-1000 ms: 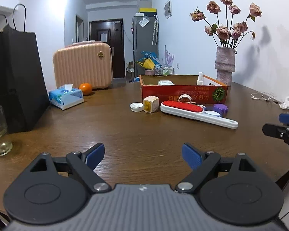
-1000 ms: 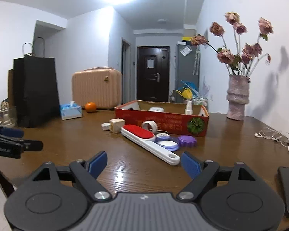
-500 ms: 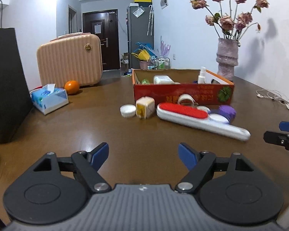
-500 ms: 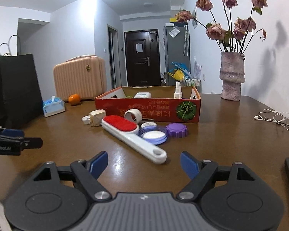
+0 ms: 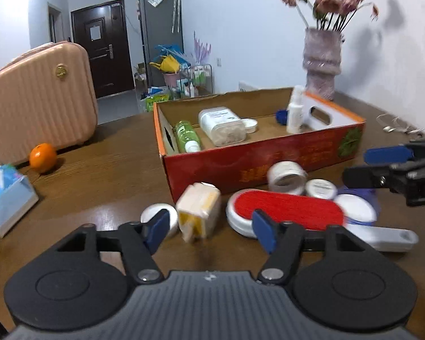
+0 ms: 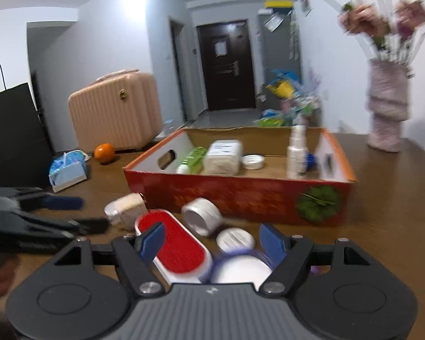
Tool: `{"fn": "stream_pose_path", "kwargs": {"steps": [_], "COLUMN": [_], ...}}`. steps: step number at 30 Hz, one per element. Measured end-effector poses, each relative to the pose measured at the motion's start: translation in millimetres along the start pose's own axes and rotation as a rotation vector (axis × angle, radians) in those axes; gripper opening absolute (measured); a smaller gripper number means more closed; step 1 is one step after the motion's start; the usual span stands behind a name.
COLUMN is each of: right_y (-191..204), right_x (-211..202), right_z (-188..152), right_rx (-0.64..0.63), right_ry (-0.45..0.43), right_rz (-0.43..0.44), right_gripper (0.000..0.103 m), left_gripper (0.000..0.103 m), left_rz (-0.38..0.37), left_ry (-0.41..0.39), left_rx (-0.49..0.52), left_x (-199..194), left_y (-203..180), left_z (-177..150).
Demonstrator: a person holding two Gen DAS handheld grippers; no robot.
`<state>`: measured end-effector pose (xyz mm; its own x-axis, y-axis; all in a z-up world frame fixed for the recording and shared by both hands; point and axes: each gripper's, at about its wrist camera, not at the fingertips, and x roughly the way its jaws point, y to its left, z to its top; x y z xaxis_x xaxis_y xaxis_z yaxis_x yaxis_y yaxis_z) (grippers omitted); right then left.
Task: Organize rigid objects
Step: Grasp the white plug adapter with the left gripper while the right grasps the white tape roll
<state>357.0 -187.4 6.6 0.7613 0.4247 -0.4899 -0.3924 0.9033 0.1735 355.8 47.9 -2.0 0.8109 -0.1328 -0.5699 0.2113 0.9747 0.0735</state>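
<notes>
A red cardboard box point(image 5: 240, 161) point(image 6: 240, 195) holds bottles and jars. In front of it lie a white lid point(image 5: 151, 212), a cream and yellow block point(image 5: 198, 212) point(image 6: 127, 208), a red-faced lint brush point(image 5: 291, 209) point(image 6: 175, 243), a tape roll point(image 5: 286, 177) point(image 6: 202, 216), a small jar point(image 5: 320, 188) point(image 6: 235, 239) and a purple-rimmed lid point(image 5: 357, 208) point(image 6: 240, 269). My left gripper point(image 5: 209, 231) point(image 6: 82, 214) is closing around the block, and its pads do not touch it. My right gripper point(image 6: 212, 242) point(image 5: 365, 165) is closing over the brush and the purple-rimmed lid, gripping nothing.
A pink suitcase point(image 5: 39, 107), an orange point(image 5: 42, 154) and a tissue pack point(image 5: 5, 195) stand at the left of the wooden table. A black paper bag point(image 6: 11, 133) is further left. A vase of dried flowers point(image 5: 321, 62) and an earphone cable point(image 5: 396, 126) lie to the right.
Both grippers have moved forward across the table to the loose items in front of the box. The jaws of both have narrowed, the left more than the right.
</notes>
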Motion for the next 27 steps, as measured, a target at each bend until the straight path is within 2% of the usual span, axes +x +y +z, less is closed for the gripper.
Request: {"fn": "stream_pose_path", "kwargs": {"steps": [3, 7, 9, 10, 11, 13, 14, 15, 16, 17, 22, 24, 27], "right_y": [-3, -5, -3, -4, -4, -7, -7, -7, -6, -2, 28, 41, 51], "right_x": [34, 67, 81, 86, 92, 99, 103, 103, 103, 100, 49, 21, -13], "right_z": [14, 20, 19, 18, 17, 15, 14, 14, 14, 16, 25, 17, -12], "right_rx": [0.036, 0.060, 0.055, 0.062, 0.071, 0.090, 0.093, 0.096, 0.091, 0.074, -0.038, -0.087, -0.088], "right_ry": [0.033, 0.057, 0.080, 0.091, 0.099, 0.113, 0.127, 0.132, 0.129, 0.122, 0.024, 0.006, 0.052], "right_rz": [0.034, 0.027, 0.009, 0.005, 0.003, 0.007, 0.013, 0.021, 0.026, 0.022, 0.030, 0.050, 0.125], "right_gripper": [0.072, 0.070, 0.069, 0.068, 0.065, 0.052, 0.043, 0.042, 0.041, 0.021, 0.021, 0.021, 0.021], "left_gripper": [0.058, 0.050, 0.040, 0.038, 0.032, 0.032, 0.032, 0.032, 0.032, 0.032, 0.032, 0.032, 0.032], "left_rz": [0.020, -0.025, -0.028, -0.025, -0.022, 0.002, 0.015, 0.026, 0.033, 0.032, -0.023, -0.061, -0.114], "left_ry": [0.023, 0.039, 0.052, 0.050, 0.039, 0.019, 0.005, -0.008, -0.014, -0.021, -0.071, -0.049, 0.008], "left_rx": [0.015, 0.007, 0.003, -0.002, -0.003, 0.000, -0.001, -0.009, -0.027, -0.045, -0.121, -0.183, -0.269], "left_x": [25, 42, 47, 47, 46, 41, 37, 32, 25, 17, -45, -67, -88], "left_y": [7, 13, 13, 13, 12, 11, 10, 11, 12, 12, -1, -9, -20], "left_z": [5, 7, 6, 5, 4, 4, 5, 7, 9, 11, -4, -20, -46]}}
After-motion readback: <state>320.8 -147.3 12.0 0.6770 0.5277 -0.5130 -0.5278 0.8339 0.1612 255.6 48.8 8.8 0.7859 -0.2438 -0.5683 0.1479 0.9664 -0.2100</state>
